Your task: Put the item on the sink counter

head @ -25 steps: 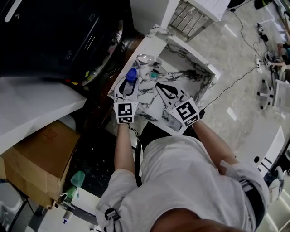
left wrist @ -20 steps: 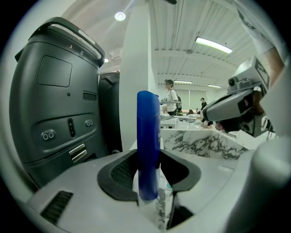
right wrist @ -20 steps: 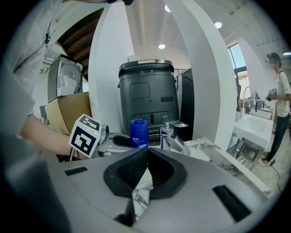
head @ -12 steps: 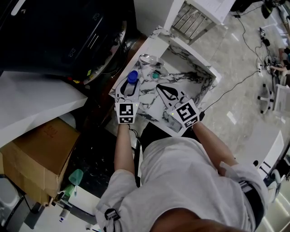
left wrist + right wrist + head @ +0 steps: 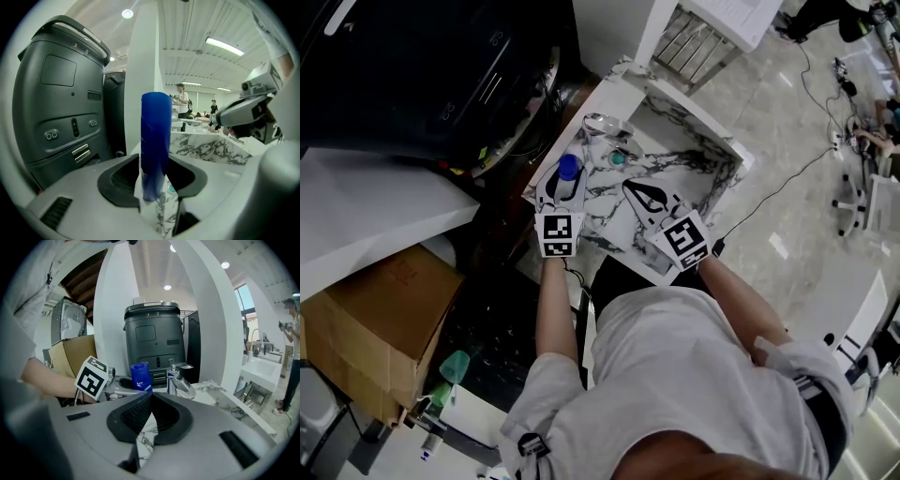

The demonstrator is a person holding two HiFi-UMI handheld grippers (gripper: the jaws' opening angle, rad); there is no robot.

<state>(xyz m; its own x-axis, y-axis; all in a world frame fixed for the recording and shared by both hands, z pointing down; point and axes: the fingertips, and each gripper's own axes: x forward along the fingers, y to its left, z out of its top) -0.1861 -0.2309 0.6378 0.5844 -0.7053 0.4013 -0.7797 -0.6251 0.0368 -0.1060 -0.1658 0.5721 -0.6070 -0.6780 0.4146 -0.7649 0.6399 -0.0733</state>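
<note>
Little moved | left tool [image 5: 563,184] grips blue bottle [image 5: 155,140] | right tool [image 5: 150,399] closed

Left tongs [image 5: 160,192] hold a blue bottle [image 5: 155,140] upright, jaws wide. The bottle sits tight against the left jaw, and a sliver of marbled counter [image 5: 206,150] shows by the right jaw. A small teal thing [image 5: 171,188] peeks through that gap. Dark grey machine [image 5: 61,117] with handle and buttons at left, a white pillar [image 5: 143,70] behind the bottle. Right tongs [image 5: 243,112] are at the right edge, above the counter. People [image 5: 180,98] stand far back under ceiling lights [image 5: 224,45].
</note>
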